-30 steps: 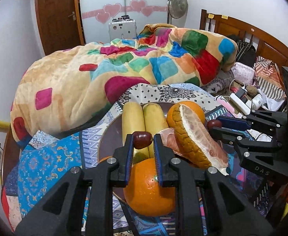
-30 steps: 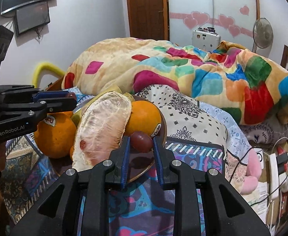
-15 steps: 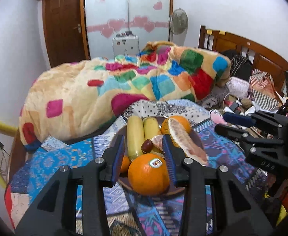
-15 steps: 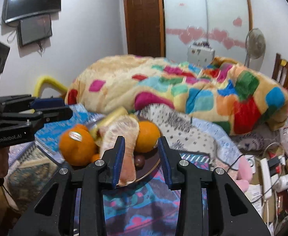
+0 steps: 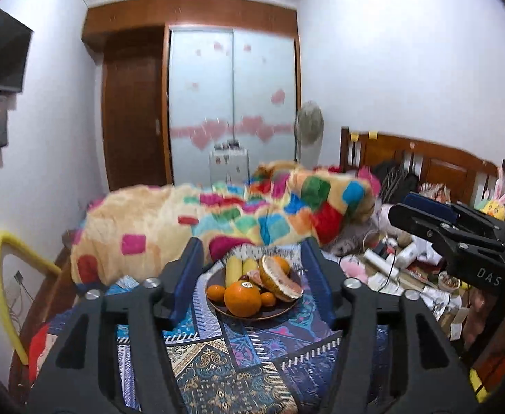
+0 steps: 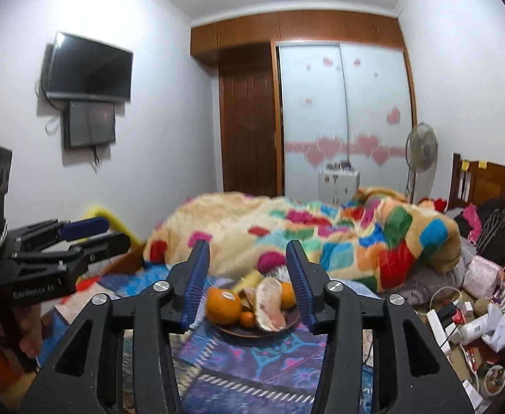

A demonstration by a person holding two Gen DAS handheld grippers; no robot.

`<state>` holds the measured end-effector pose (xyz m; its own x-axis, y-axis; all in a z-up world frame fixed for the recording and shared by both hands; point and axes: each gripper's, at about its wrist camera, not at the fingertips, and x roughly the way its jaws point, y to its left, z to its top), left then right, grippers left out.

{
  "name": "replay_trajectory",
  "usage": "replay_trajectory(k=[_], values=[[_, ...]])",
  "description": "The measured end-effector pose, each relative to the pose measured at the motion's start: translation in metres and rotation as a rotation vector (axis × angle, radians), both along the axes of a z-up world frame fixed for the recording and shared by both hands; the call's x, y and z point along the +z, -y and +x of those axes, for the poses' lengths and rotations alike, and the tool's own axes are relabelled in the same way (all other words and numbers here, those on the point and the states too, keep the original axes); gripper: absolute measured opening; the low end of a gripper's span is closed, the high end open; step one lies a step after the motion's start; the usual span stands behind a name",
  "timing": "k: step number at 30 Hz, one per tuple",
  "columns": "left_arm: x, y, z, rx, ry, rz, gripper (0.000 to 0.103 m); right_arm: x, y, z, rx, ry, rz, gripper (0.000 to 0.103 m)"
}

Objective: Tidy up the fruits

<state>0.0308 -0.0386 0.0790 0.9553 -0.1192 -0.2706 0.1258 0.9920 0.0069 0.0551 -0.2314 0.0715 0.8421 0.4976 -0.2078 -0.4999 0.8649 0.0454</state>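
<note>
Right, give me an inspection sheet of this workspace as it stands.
Surface: patterned blue cloth over the bed; it carries the plate.
Job's things: brown plate holding a large orange, small oranges, two bananas and a peeled pomelo. All fruit sits on the plate.
Clutter: boxes, bottles and wrappers piled on the plate's right.
Grippers: left gripper open and empty, short of the plate; right gripper open and empty, likewise.
Cables: white cords in the pile on the right.
Surroundings: colourful patchwork blanket, wooden headboard, standing fan, wall TV, wardrobe with pink hearts.
</note>
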Motion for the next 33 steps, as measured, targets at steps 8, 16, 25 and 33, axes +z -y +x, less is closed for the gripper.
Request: replay_trajectory(k=[8, 16, 25, 33], values=[[0.006, 0.011, -0.068, 0.056, 0.144, 0.053, 0.091, 0.004, -0.005, -0.039, -0.038, 0.086, 0.027, 0.079], [0.003, 0.011, -0.091, 0.071, 0.178, 0.027, 0.101, -0.001, 0.001, -0.057, -0.099, 0.12, 0.035, 0.101], [0.001, 0.005, -0.091, 0.083, 0.175, -0.012, 0.103, -0.003, 0.004, -0.064, -0.106, 0.122, 0.04, 0.103], [-0.002, 0.004, -0.092, 0.08, 0.167, -0.016, 0.103, -0.004, 0.005, -0.068, -0.103, 0.128, 0.038, 0.103]])
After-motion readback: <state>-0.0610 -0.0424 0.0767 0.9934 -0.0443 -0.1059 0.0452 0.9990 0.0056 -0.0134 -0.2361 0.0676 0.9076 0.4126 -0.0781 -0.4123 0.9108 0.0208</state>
